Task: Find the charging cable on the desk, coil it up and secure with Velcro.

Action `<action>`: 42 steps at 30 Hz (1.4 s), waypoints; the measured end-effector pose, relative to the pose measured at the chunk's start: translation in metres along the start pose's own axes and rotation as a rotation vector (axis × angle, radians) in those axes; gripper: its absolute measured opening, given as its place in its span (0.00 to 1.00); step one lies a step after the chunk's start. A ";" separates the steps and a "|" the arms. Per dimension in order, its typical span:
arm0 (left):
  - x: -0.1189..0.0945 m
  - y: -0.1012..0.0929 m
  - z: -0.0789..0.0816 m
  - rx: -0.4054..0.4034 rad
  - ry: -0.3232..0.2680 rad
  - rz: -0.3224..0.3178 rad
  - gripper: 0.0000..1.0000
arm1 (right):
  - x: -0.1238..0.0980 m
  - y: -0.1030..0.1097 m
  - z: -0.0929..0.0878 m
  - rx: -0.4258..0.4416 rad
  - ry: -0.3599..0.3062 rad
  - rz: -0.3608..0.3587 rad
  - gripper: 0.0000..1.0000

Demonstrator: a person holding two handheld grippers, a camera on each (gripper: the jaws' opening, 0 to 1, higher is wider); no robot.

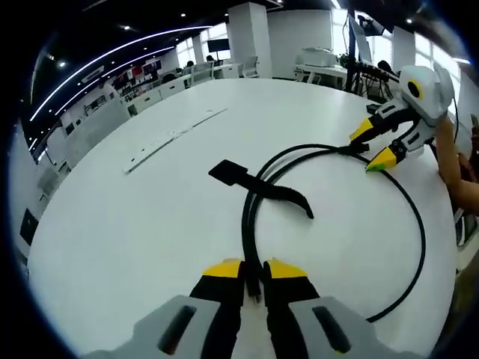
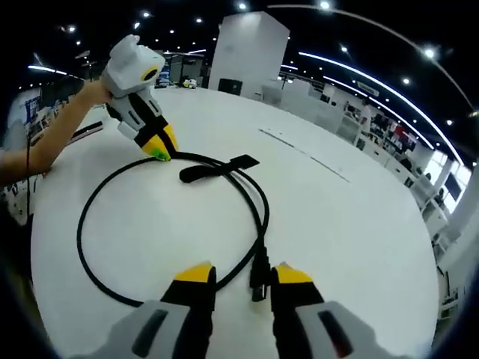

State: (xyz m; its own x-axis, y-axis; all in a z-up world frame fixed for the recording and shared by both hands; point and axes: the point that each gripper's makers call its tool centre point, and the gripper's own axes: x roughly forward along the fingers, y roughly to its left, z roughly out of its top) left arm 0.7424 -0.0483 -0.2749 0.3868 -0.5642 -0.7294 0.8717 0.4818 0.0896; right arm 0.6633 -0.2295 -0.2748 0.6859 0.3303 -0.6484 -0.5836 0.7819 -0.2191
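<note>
Black charging cable (image 1: 416, 224) lies on the white counter (image 1: 150, 224), drawn into one large open loop. Its two runs come together and pass side by side under a black Velcro strap (image 1: 258, 187), which lies flat across them, unfastened, one end wider than the other. In the right gripper view the same cable (image 2: 86, 224) rings round from the strap (image 2: 217, 168) and back.

Left gripper (image 1: 254, 271): yellow-tipped fingers (image 1: 224, 269) stand narrowly parted with the paired cable runs passing between them at the near end; whether they actually pinch the cable I cannot tell. Seen from the right gripper view, this gripper (image 2: 159, 149) has its tips down at the cable near the strap, a person's bare arm (image 2: 52, 142) behind it.

Right gripper (image 2: 243, 273): fingers (image 2: 196, 273) apart, the cable's plug end lying between them just inside the right finger, not clamped. From the left gripper view this gripper (image 1: 374, 146) sits at the far side of the loop, tips spread, cable between them.

Beyond: a thin white strip (image 1: 168, 138) lies on the counter, well apart from the cable; office desks and ceiling light strips behind.
</note>
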 end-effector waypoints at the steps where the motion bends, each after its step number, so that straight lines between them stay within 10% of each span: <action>1: 0.000 -0.001 0.000 0.002 -0.001 -0.006 0.11 | -0.002 0.002 -0.001 0.002 0.000 0.002 0.31; 15: -0.003 -0.011 -0.007 0.032 0.017 -0.019 0.11 | -0.009 0.007 0.003 -0.035 -0.075 0.009 0.39; 21: -0.002 -0.011 -0.005 0.052 0.014 -0.028 0.11 | -0.025 -0.010 0.046 -0.110 -0.258 -0.079 0.41; 28: -0.002 -0.010 -0.004 0.055 0.016 -0.029 0.11 | -0.004 -0.011 0.083 -0.469 -0.262 -0.260 0.62; 33: -0.004 -0.009 -0.005 0.062 0.017 -0.033 0.11 | 0.011 0.000 0.108 -0.695 -0.316 -0.350 0.56; 42: -0.003 -0.007 -0.003 0.056 0.021 -0.030 0.11 | 0.037 -0.006 0.121 -0.853 -0.346 -0.396 0.69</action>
State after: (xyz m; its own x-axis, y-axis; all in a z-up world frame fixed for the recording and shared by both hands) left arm 0.7337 -0.0479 -0.2753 0.3540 -0.5634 -0.7465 0.8987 0.4260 0.1046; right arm 0.7446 -0.1578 -0.2091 0.9077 0.3702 -0.1975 -0.3096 0.2732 -0.9108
